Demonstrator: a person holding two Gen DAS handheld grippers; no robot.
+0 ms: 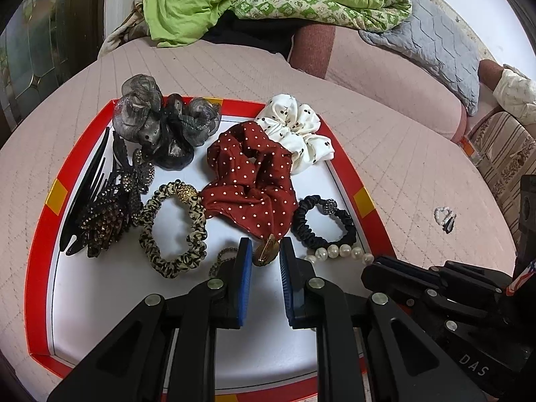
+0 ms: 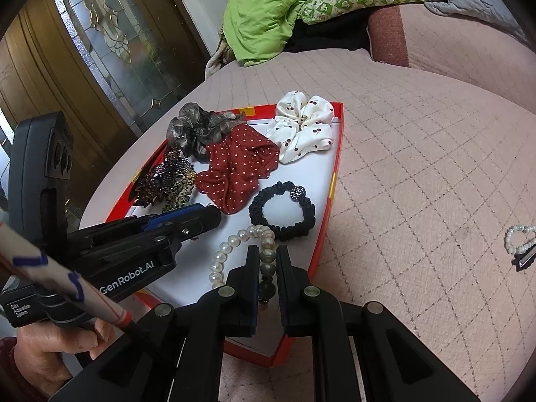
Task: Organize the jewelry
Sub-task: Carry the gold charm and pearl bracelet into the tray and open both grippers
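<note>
While both grippers sit low over the red-rimmed white cardboard tray (image 1: 40, 234), right gripper (image 2: 268, 261) fingers are clenched on the white pearl strand (image 2: 231, 248). Left gripper (image 1: 264, 251) fingers nearly closed, pinching the round gold pendant (image 1: 266, 253) beside the polka-dot red scrunchie (image 1: 248, 181).

Left gripper (image 1: 264, 251): black plastic linkage arms, round silver screws at the joints, blue ribbed pads (image 1: 246, 268). Its side reads "GenRobot.AI". Right gripper (image 2: 267, 261): same black build, silver screws. Hand (image 2: 50, 351) behind the left gripper wears a dark red sleeve (image 2: 6, 368).
</note>
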